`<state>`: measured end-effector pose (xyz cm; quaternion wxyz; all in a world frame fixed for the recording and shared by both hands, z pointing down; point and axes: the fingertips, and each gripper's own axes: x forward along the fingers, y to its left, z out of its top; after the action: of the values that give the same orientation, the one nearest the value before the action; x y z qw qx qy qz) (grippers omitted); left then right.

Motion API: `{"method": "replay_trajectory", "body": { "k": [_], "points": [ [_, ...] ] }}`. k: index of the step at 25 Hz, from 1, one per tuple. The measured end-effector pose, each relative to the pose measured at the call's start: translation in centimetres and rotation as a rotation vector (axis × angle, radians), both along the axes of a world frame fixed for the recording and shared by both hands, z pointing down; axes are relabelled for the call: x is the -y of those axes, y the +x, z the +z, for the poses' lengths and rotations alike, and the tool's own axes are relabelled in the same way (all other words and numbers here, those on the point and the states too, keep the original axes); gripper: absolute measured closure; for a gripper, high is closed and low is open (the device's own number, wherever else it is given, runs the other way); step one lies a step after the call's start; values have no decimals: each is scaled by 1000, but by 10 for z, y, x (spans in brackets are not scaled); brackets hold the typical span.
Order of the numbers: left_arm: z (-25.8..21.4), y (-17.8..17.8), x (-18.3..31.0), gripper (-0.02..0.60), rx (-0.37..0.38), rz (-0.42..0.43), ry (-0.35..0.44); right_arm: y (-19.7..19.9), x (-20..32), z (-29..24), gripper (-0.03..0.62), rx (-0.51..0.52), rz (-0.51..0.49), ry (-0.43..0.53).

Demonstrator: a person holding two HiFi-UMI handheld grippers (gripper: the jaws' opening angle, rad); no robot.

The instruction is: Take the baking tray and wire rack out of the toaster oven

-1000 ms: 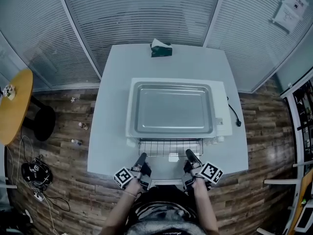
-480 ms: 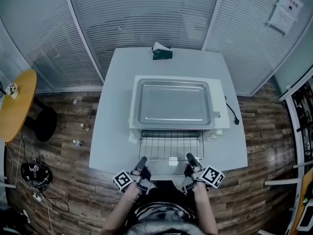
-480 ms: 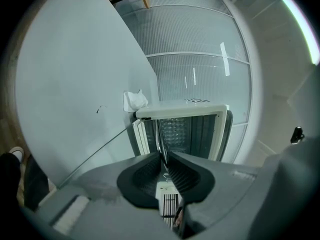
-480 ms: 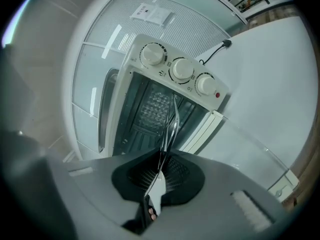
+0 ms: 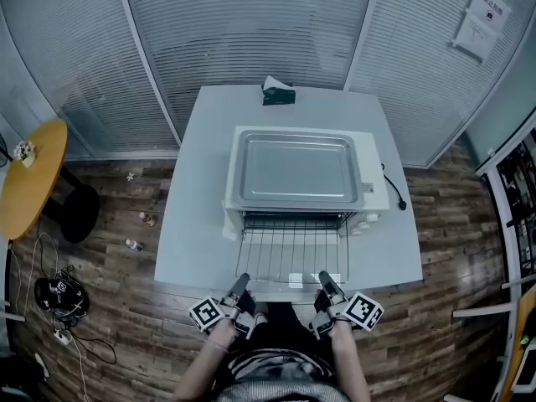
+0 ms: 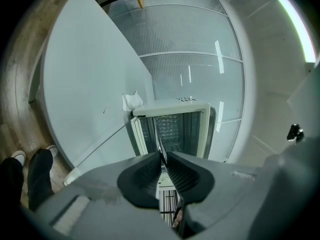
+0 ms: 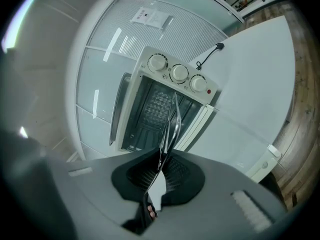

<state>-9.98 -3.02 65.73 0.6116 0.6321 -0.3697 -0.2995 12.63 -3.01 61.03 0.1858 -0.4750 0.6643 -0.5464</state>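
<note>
Evidently the left claw [image 5: 242,281] and right claw [image 5: 323,280] each pinch the wire rack [image 5: 293,254] by its front edge, spaced apart to keep it level, well out of the toaster oven [image 5: 378,193] (baking tray [image 5: 293,170] sits on top).

Office-like room — blind-covered glass partitions [image 5: 243,32], posted notice [image 5: 479,23] (print unreadable), white table [image 5: 194,224], wood-plank floor [image 5: 109,308]

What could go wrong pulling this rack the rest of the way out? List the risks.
1. The left gripper and right gripper pinch only the front edge of the wire rack. Once its back leaves the toaster oven, it may sag or drop.
2. A snag inside could tug the oven and shake the baking tray lying on top.
</note>
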Motion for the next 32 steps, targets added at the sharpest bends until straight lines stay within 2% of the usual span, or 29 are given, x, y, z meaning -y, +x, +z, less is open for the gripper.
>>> {"method": "replay_trajectory", "body": {
  "k": [3,7,10,13,17,28,32],
  "points": [
    [-6,-1,-10,546,9,11,25,0,-15,-3,583,-12,-1,5],
    [-24,-2,-22,546,13,21,83,3,-37,-3,583,5,34,-55],
    [-37,-4,-31,548,19,24,130,2,-42,-16,583,1,9,11],
    [-55,-4,-36,549,32,35,183,3,-49,-28,582,4,7,29],
    [-82,-5,-41,549,52,46,253,-5,-47,-62,580,15,-51,174],
    [-139,-5,-61,552,72,97,423,-6,-65,-106,580,47,-70,248],
    [-155,-8,-62,554,73,96,449,-9,-61,-124,581,40,-86,299]
  ]
}}
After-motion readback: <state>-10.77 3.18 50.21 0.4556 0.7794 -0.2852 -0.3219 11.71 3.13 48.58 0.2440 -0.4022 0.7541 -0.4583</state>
